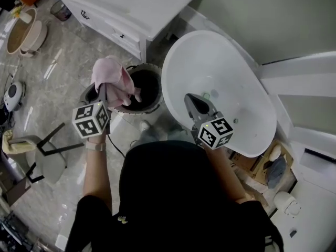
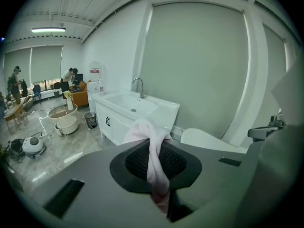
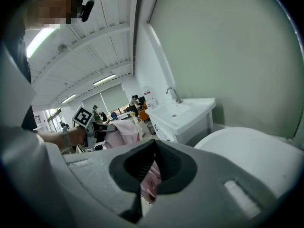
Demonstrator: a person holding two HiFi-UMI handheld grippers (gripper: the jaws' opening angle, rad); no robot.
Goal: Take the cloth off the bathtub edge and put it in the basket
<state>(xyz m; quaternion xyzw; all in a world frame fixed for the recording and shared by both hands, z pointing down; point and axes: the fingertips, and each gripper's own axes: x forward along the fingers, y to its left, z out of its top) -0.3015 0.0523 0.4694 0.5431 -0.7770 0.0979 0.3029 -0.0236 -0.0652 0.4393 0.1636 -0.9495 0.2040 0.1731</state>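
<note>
Pink cloth (image 1: 113,80), bunched and drooping, held above the dark round basket's (image 1: 155,108) rim, beside the white bathtub (image 1: 220,77)

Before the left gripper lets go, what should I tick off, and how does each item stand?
1. Cloth off the bathtub: ok, nothing lies on its rim.
2. Left gripper jaws clamped on the cloth: ok.
3. Cloth above the basket: ok, it overlaps the left part of the opening.
4. Height of the cloth above the basket: cannot tell.
5. Right gripper out of the way: ok, over the bathtub, jaws shut, empty.
</note>
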